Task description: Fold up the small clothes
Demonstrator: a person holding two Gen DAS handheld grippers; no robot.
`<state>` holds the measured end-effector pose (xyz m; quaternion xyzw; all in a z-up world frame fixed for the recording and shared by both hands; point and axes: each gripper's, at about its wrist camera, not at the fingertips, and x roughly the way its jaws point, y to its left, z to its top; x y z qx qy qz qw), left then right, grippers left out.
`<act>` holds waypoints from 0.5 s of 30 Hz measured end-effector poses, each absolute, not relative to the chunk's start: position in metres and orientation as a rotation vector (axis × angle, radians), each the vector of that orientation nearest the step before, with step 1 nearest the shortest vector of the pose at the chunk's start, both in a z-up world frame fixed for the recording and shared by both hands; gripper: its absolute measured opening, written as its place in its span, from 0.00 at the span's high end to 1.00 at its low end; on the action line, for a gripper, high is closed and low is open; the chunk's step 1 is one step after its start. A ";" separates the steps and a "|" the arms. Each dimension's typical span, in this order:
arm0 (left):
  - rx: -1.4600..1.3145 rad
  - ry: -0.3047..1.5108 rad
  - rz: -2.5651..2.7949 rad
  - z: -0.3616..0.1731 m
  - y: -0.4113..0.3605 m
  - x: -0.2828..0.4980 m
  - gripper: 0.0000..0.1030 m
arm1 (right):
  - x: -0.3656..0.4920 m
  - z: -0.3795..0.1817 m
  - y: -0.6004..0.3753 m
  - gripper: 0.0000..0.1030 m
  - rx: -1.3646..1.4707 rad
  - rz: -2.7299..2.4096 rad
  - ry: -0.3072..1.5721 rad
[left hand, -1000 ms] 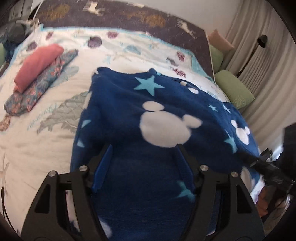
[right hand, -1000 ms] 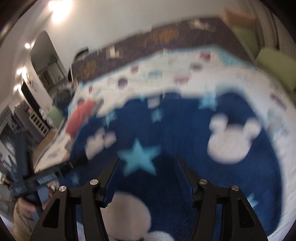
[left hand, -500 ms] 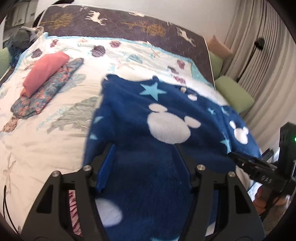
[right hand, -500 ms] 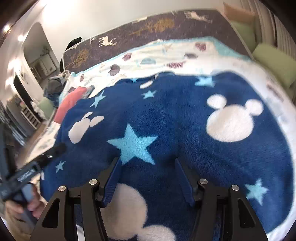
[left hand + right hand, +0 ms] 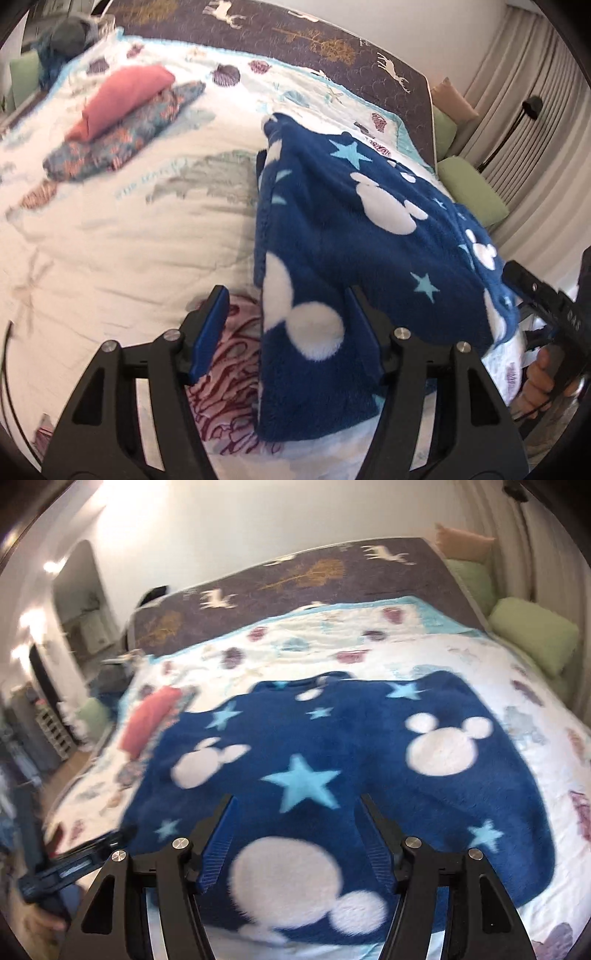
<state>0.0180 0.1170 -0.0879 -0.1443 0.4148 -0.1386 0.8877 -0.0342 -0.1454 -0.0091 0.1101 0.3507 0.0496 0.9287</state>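
Now | left tool (image 5: 286, 328): open | right tool (image 5: 295, 834): opening over fleece (image 5: 369, 760)

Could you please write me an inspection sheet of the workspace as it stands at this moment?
Surface: bed with a white quilt printed with shells and coral.
Job's things: blue fleece garment with stars and mouse heads, spread on the quilt; a folded pink piece on a folded floral piece at the far left.
Clutter: dark clothes heap at the far corner.
Grippers: left gripper open over the fleece's left edge, gripping nothing; right gripper opening over the fleece, pads not pressing it.
Cables: thin dark cord at the left view's edge.
Surroundings: dark headboard with deer, green cushions, curtains, floor lamp.
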 end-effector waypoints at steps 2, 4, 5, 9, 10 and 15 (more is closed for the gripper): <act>-0.314 0.881 -0.308 -0.091 0.118 0.021 0.35 | -0.037 -0.009 -0.141 0.36 0.227 0.187 0.717; -0.329 0.900 -0.314 -0.097 0.119 0.022 0.29 | -0.039 -0.016 -0.134 0.36 0.218 0.240 0.736; -0.343 0.914 -0.310 -0.101 0.120 0.024 0.26 | -0.037 -0.022 -0.131 0.36 0.205 0.245 0.769; -0.355 0.899 -0.324 -0.108 0.121 0.021 0.23 | -0.022 -0.064 -0.131 0.36 0.217 0.164 0.911; -0.336 0.892 -0.321 -0.107 0.119 0.020 0.23 | -0.024 -0.062 -0.130 0.36 0.214 0.163 0.902; -0.362 0.899 -0.323 -0.106 0.123 0.020 0.23 | -0.027 -0.051 -0.130 0.36 0.231 0.165 0.891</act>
